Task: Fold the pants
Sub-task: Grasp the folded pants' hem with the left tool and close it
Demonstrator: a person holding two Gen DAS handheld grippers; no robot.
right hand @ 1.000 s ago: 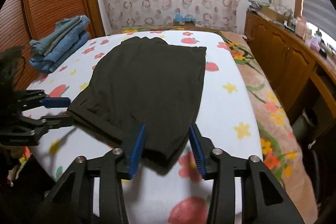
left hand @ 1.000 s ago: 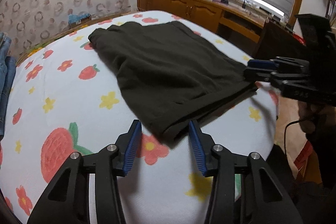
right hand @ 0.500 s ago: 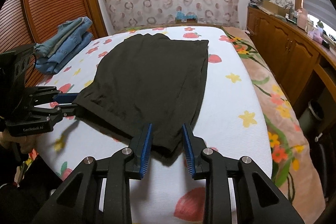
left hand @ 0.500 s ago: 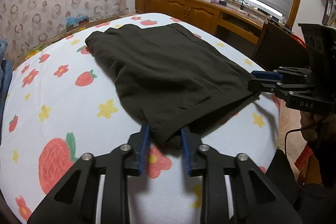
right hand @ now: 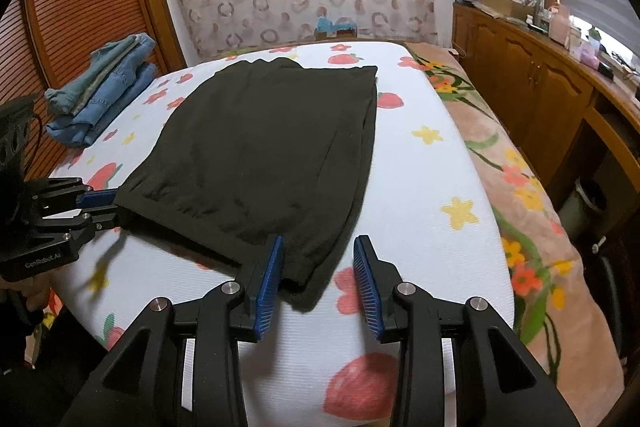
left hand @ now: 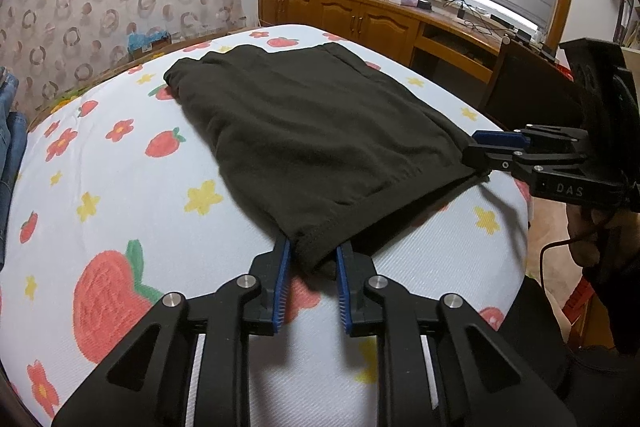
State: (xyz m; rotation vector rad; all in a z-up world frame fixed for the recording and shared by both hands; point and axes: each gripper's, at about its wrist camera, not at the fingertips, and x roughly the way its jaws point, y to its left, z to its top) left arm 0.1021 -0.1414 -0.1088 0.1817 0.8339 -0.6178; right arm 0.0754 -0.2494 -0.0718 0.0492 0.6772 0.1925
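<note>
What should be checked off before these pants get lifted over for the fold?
1. Corner of the pants clamped in the left gripper: ok.
2. Other corner clamped in the right gripper: not ok; its jaws stand apart and sheet shows beside the cloth.
3. Pants lying flat on the bed: ok.
4. Fold path free, with the jeans lying apart at the bed's side: ok.
5. Every cloth layer caught in the left grip: cannot tell.
</note>
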